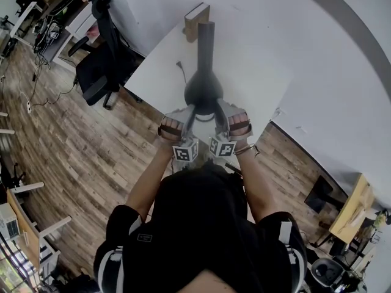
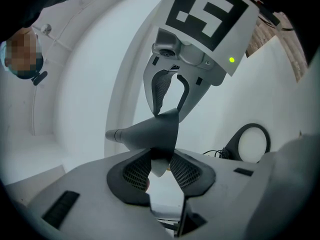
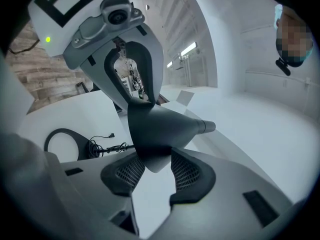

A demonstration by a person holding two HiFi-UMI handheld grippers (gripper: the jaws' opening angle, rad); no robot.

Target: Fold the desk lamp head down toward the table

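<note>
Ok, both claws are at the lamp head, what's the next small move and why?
Probably close both on its rim: the lamp head sits loose inside the left claw and right claw, and points roughly level, not down.

Office: swivel chair (image 1: 98, 72), wooden desk (image 1: 353, 201).

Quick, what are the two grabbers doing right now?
Left gripper: open, the lamp head rim between its jaws.
Right gripper: open, the same lamp head rim between its jaws.
</note>
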